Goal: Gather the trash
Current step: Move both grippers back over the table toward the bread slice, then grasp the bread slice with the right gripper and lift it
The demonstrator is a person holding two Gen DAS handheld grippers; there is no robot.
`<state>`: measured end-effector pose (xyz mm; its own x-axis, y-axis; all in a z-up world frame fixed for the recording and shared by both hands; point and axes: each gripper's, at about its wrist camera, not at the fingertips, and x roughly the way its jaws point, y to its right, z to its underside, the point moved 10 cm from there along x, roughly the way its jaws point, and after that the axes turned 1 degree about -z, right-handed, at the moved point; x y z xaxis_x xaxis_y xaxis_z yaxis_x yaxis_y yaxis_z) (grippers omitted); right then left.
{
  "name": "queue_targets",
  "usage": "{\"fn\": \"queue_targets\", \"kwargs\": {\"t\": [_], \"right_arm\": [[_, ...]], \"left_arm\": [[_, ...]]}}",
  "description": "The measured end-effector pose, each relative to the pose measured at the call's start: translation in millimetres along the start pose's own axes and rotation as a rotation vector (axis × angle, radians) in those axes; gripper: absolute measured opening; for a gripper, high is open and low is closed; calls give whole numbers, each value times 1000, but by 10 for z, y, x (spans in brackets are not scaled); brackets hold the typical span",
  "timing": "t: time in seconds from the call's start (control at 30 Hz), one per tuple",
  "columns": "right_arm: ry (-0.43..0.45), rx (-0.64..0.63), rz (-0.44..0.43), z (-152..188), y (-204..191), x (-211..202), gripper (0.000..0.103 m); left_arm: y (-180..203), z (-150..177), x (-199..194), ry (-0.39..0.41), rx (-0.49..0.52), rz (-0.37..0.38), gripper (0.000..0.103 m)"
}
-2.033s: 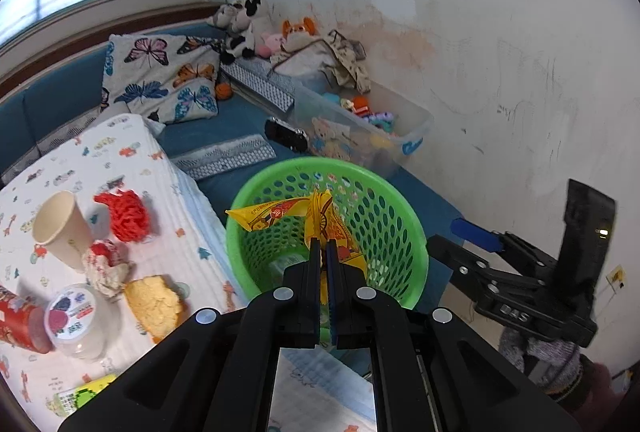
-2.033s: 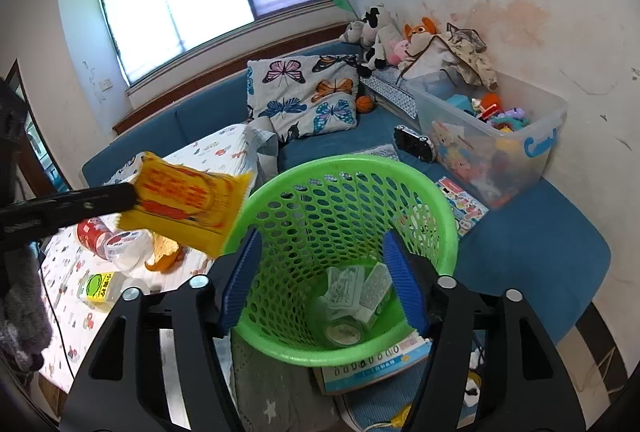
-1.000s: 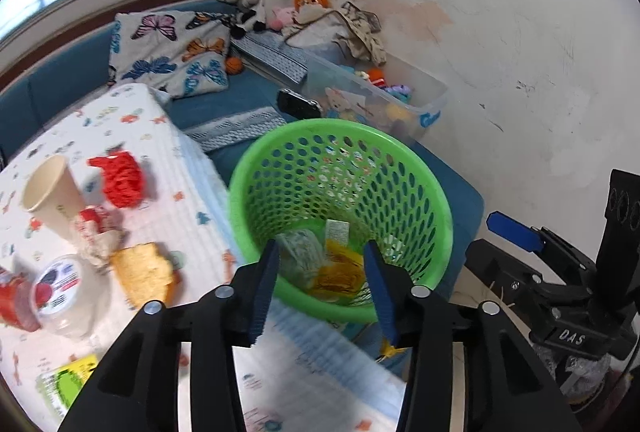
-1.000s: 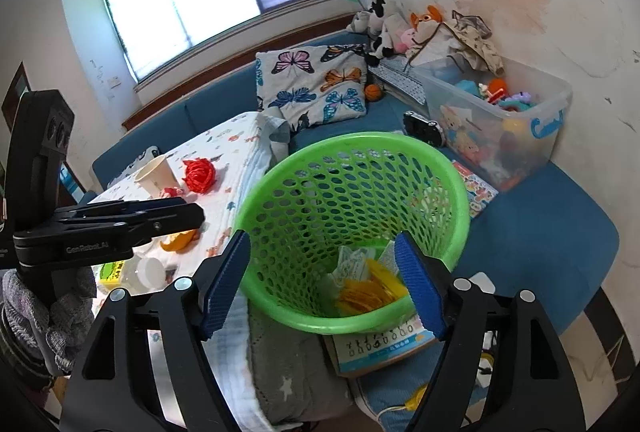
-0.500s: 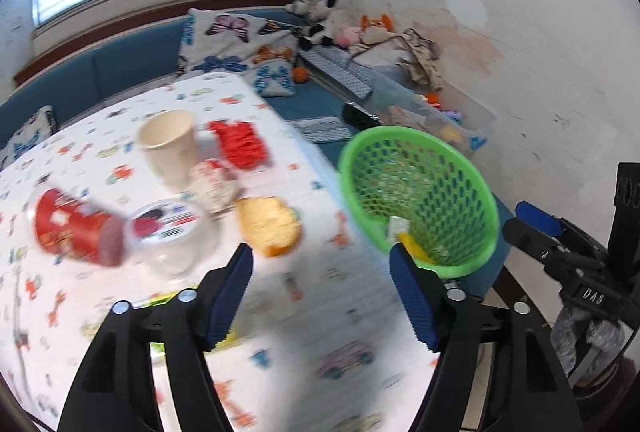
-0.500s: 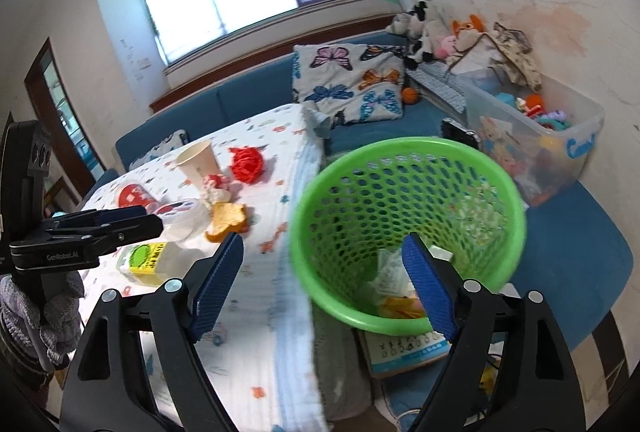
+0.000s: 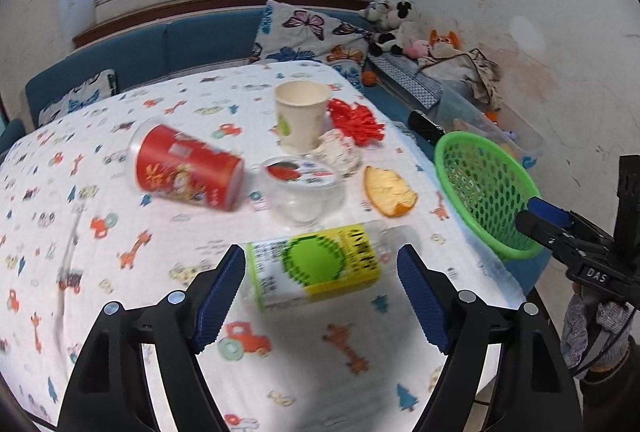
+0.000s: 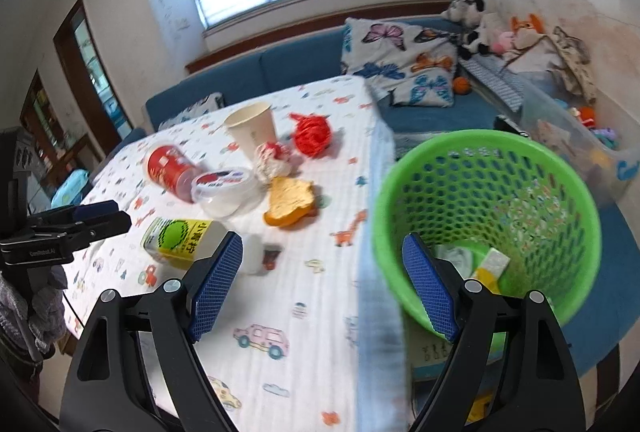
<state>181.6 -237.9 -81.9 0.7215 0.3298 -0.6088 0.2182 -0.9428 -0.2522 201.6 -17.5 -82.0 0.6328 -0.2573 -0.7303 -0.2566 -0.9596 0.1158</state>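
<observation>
My left gripper (image 7: pixel 320 296) is open and empty, its jaws either side of a lying bottle with a yellow-green label (image 7: pixel 320 268), also in the right wrist view (image 8: pixel 180 242). Behind it lie a clear lidded tub (image 7: pixel 300 184), a red can (image 7: pixel 188 174), a paper cup (image 7: pixel 300 116), a red net ball (image 7: pixel 356 120), crumpled paper (image 7: pixel 340 148) and a bread slice (image 7: pixel 388 190). My right gripper (image 8: pixel 320 288) is open and empty over the table edge, beside the green basket (image 8: pixel 560 184) holding wrappers (image 8: pixel 488 268).
The table (image 7: pixel 100 232) has a white cartoon-print cloth. A blue sofa (image 8: pixel 280 68) with a butterfly pillow (image 8: pixel 404 60) runs behind. A clear toy box (image 8: pixel 580 136) and stuffed toys (image 7: pixel 392 20) stand along the wall at right.
My left gripper dropped the yellow wrapper into the basket, opened, and swung left over the table to the bottle. My right gripper turned left toward the table.
</observation>
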Motion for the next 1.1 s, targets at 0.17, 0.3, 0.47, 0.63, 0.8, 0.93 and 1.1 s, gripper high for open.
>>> {"fn": "queue_targets", "kwargs": {"t": [0.17, 0.3, 0.47, 0.63, 0.8, 0.93, 1.1], "right_arm": [[-55, -37, -12, 36, -167, 274, 82], [-92, -58, -21, 56, -252, 444, 80], [-139, -84, -38, 31, -343, 679, 74], [-187, -111, -44, -18, -396, 915, 69], [-233, -113, -43, -77, -376, 1154, 68], [-284, -113, -23, -87, -315, 1353, 65], [-352, -142, 10, -44, -283, 1544, 65]], "left_arm": [[-153, 98, -1, -8, -16, -14, 76], [-232, 153, 18, -15, -6, -25, 76], [-291, 186, 63, -26, 25, -34, 76], [-336, 200, 102, -33, 38, -34, 76], [-408, 201, 153, -41, 28, -33, 76], [-439, 189, 203, -47, 37, -33, 76], [-422, 170, 270, -52, 65, -24, 76]]}}
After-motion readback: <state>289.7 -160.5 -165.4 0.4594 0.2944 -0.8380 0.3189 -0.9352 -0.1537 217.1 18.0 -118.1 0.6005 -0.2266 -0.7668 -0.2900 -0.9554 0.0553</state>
